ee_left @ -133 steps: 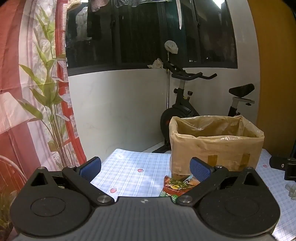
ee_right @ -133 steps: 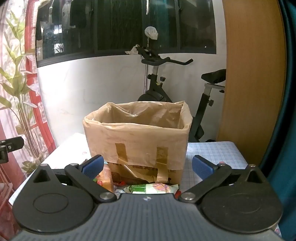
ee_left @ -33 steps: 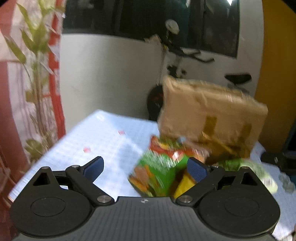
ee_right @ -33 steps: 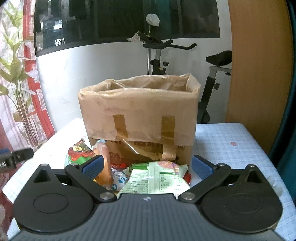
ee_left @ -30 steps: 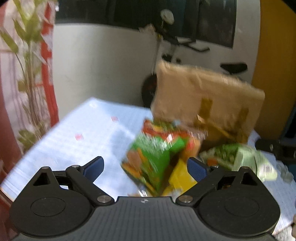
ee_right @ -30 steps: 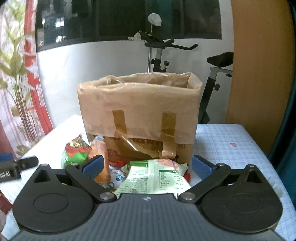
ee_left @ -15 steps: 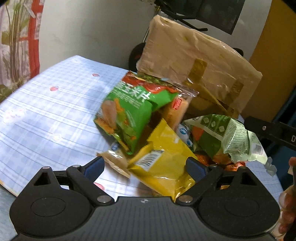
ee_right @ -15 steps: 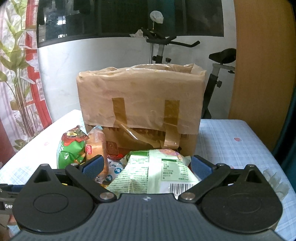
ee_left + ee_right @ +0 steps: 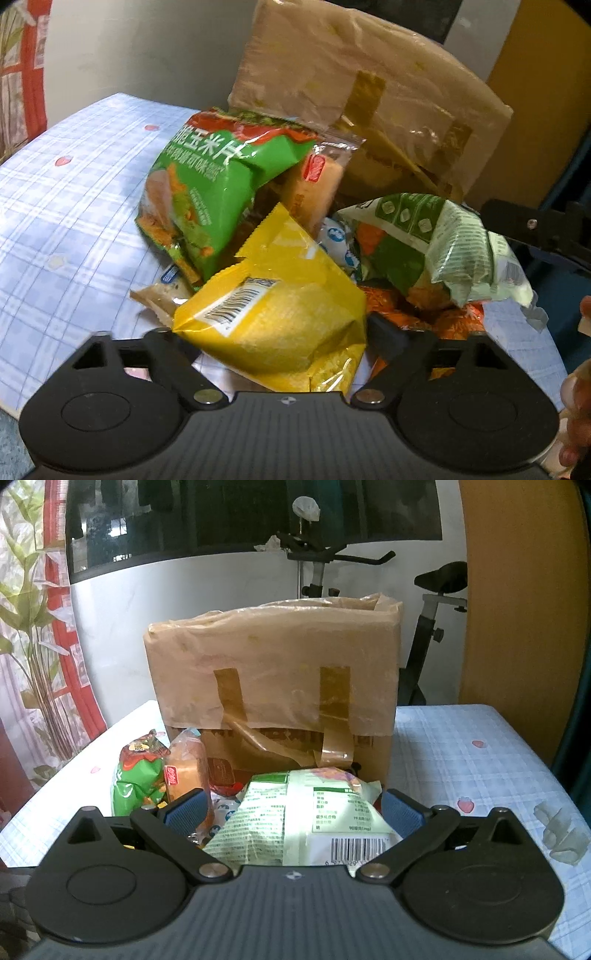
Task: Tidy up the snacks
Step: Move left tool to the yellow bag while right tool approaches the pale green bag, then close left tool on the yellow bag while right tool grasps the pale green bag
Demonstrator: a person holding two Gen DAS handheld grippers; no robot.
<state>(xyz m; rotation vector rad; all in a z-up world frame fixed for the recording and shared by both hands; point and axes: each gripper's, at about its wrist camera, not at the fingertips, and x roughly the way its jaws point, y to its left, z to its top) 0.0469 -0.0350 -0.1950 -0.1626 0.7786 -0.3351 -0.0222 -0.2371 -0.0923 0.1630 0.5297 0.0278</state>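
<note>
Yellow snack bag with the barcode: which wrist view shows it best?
The left wrist view. There the yellow snack bag fills the space between the open fingers of the left tool, its barcode label facing up. In the right wrist view I cannot pick it out; the pale green packet covers the foreground.

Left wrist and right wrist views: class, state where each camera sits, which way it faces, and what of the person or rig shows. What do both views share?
Left wrist: rides the left gripper, tilted down at the snack pile; fingers flank the yellow bag; a hand shows at right.
Right wrist: rides the right gripper, level, facing the cardboard box; fingers flank the pale green bag.
Shared: box, dark green bag, pale green bag, checked tablecloth.
</note>
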